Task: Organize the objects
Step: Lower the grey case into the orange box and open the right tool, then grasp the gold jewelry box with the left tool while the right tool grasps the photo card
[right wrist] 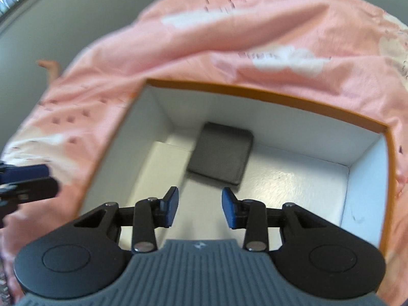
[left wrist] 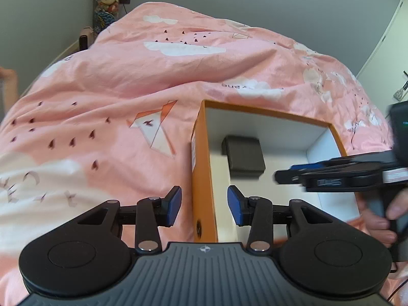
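Jaws of the left gripper (left wrist: 204,206) stand partly apart astride the left wall of the orange box (left wrist: 201,173), pads clear of it, gripping nothing. Jaws of the right gripper (right wrist: 199,208) stand likewise apart and empty above the box interior. The box sits on the pink bedcover (left wrist: 127,76); a dark flat wallet (right wrist: 221,153) lies on its white floor, partly over a white card (right wrist: 163,168).

A dark grey flat wallet-like case (right wrist: 221,154) lay inside the open orange box (right wrist: 267,94), on its white floor, near the far wall.
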`<state>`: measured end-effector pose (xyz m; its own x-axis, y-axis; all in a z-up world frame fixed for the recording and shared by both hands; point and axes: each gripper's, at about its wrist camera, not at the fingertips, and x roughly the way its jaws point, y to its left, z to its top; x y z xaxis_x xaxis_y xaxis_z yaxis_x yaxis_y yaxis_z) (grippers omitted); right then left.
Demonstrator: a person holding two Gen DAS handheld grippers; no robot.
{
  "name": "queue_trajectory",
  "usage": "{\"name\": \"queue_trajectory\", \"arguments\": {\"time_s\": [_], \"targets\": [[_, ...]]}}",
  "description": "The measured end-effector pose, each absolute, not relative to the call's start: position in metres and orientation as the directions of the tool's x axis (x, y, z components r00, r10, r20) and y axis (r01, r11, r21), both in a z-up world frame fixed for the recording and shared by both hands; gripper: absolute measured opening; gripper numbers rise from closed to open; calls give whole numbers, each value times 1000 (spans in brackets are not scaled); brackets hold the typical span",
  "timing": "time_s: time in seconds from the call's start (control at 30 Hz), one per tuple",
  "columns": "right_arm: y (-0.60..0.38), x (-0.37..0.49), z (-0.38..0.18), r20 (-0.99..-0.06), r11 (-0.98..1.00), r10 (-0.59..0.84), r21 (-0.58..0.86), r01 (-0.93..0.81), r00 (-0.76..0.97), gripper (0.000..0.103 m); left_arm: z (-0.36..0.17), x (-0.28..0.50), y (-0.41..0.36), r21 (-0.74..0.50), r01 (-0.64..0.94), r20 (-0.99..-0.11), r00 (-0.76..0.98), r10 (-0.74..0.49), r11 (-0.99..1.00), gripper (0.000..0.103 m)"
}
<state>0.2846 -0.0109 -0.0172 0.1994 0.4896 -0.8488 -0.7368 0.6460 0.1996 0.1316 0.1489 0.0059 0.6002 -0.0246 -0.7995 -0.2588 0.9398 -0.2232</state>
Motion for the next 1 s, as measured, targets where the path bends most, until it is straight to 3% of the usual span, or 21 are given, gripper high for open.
{"name": "queue_trajectory", "arguments": {"time_s": [0.23,0.5,1.0], "targets": [[-58,223,16,-779,594,609,323,-737,149,40,-5,84,142,-235,-307,-837,547,-31,922,65],[-77,182,-24,-832,659,554,409,-631,39,40,-52,71,136,-273,-360,-864,499,-63,892,78],[-67,187,-78,-886,736,464,399,-547,-23,40,-104,102,120,-229,-320,-899,432,-74,919,85]]}}
